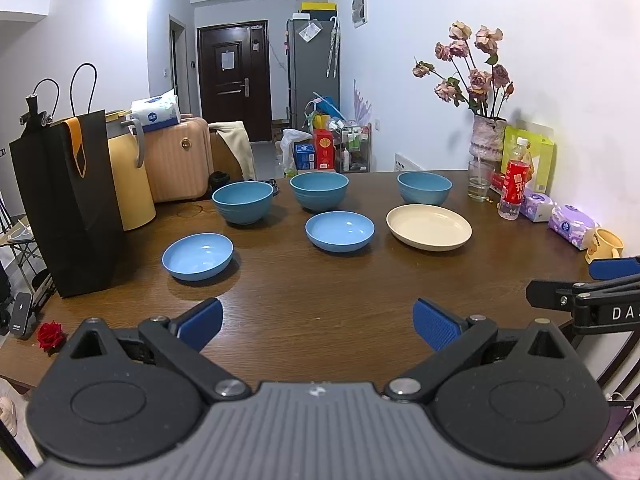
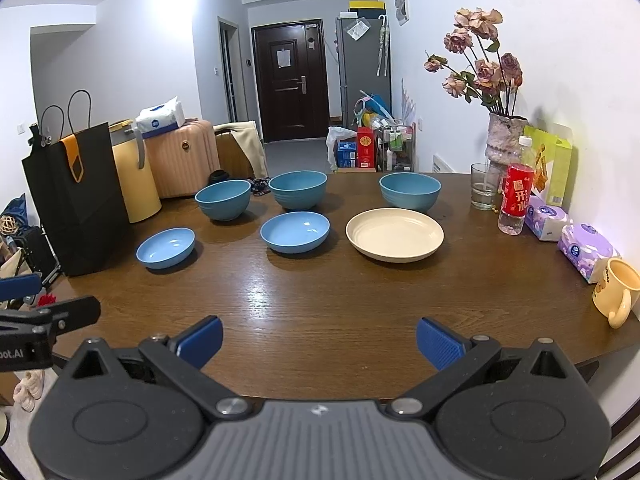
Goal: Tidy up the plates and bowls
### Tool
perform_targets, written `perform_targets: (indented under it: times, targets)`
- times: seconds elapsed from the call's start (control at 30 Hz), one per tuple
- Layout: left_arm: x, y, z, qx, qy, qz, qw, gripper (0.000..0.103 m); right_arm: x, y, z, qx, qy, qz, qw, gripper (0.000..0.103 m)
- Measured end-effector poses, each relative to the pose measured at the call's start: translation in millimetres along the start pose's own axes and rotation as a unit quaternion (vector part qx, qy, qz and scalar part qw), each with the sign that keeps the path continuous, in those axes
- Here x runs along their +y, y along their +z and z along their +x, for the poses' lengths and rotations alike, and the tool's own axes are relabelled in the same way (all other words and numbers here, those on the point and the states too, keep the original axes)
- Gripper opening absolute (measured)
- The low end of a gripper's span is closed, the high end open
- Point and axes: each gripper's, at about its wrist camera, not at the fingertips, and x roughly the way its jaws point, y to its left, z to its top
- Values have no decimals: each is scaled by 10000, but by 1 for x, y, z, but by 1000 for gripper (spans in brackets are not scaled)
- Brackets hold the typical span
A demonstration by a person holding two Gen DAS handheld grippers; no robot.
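Note:
Three deep blue bowls stand along the far side of the brown table: left bowl [image 1: 243, 202] [image 2: 223, 199], middle bowl [image 1: 319, 190] [image 2: 298, 189], right bowl [image 1: 424, 187] [image 2: 410, 191]. In front of them lie two shallow blue plates, one at the left [image 1: 197, 255] [image 2: 165, 247] and one in the middle [image 1: 339, 231] [image 2: 295, 231], and a cream plate [image 1: 429, 226] [image 2: 395, 234] at the right. My left gripper [image 1: 318, 322] and right gripper [image 2: 319, 340] hover over the near table edge, both open and empty, well short of the dishes.
A black paper bag [image 1: 68, 200] stands at the table's left edge. Along the right wall are a vase of dried roses [image 2: 505, 140], a glass [image 2: 485, 186], a red-labelled bottle [image 2: 516, 196], tissue packs [image 2: 585, 250] and a yellow mug [image 2: 616, 292]. Suitcases stand beyond the table.

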Motion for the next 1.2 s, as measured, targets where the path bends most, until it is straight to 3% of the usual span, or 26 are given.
perform_targets:
  times: [1.2]
  targets:
    - [5, 1, -5, 5, 0, -33, 10000, 103, 4, -2, -2, 1, 36, -29, 10000, 103]
